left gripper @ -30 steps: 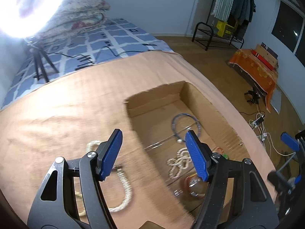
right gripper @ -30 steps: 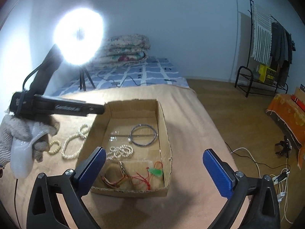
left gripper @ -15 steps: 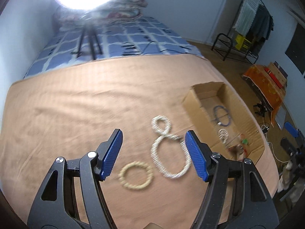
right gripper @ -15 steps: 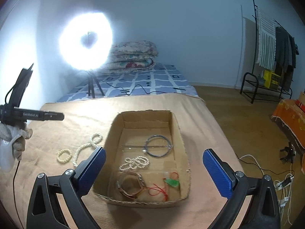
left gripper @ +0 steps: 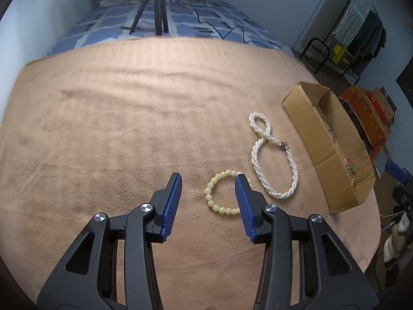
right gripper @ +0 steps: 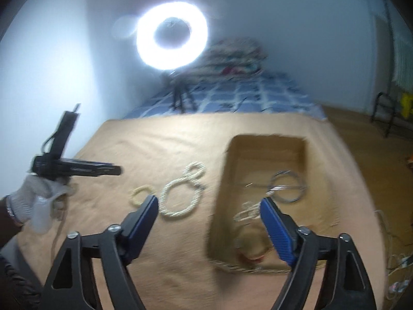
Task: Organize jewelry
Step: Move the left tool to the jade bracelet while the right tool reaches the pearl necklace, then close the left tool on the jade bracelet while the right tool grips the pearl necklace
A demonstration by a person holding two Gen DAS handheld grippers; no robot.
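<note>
- The left claw (left gripper: 207, 182) hung with its blue pads apart, holding nothing, over the tan blanket (left gripper: 116, 118) on the bed.
- A small bracelet (left gripper: 222, 192) of round, pale yellow beads lay flat, partly behind the right pad.
- Just beside it, a long white pearl necklace (left gripper: 273, 155) was twisted into a figure eight.
- A cardboard box (left gripper: 333, 142) stood near the bed's right edge.
- The right claw (right gripper: 209, 204), blurred, gaped wide over the box's left wall.
</note>
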